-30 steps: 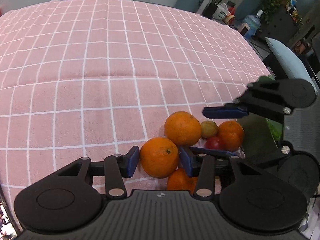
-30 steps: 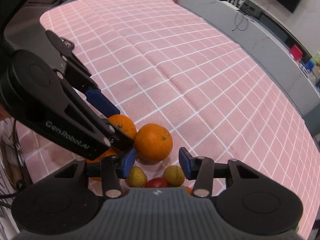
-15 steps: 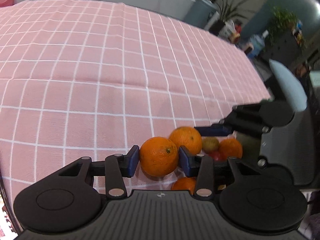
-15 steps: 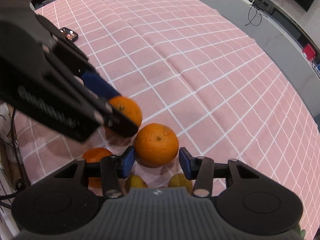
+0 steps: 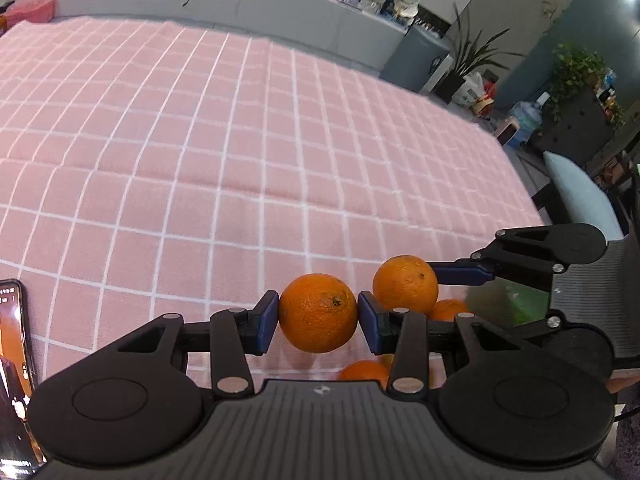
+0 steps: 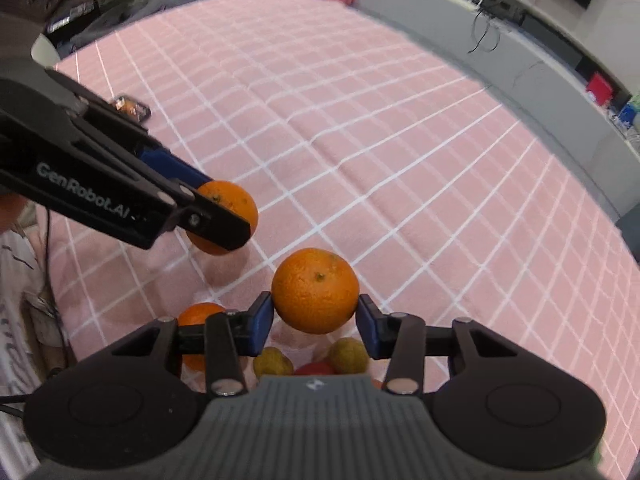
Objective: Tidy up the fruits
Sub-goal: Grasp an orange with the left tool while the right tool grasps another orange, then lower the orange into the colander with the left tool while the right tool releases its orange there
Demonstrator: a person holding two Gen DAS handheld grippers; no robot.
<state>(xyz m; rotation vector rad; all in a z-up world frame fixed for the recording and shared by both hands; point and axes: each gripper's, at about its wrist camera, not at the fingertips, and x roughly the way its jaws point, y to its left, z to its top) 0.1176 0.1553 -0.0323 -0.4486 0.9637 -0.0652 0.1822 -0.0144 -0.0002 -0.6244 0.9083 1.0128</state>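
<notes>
My left gripper (image 5: 318, 314) is shut on an orange (image 5: 318, 312) and holds it above the pink checked cloth (image 5: 200, 160). My right gripper (image 6: 316, 316) is shut on a second orange (image 6: 316, 290), also lifted. In the left wrist view the right gripper's orange (image 5: 405, 283) hangs just right of mine. In the right wrist view the left gripper's orange (image 6: 232, 208) sits up and to the left. Below on the cloth lie another orange (image 6: 196, 316), two yellow-green fruits (image 6: 348, 356) and a red fruit (image 6: 314, 369).
A phone (image 5: 12, 360) lies at the cloth's near left edge and also shows in the right wrist view (image 6: 132, 108). A grey counter (image 5: 240, 8) runs behind the table. A chair (image 5: 580, 200) stands past the right edge.
Both grippers have risen from the fruit pile, each with an orange in its jaws. The right gripper has shut on its orange. The other fruits stayed on the cloth.
</notes>
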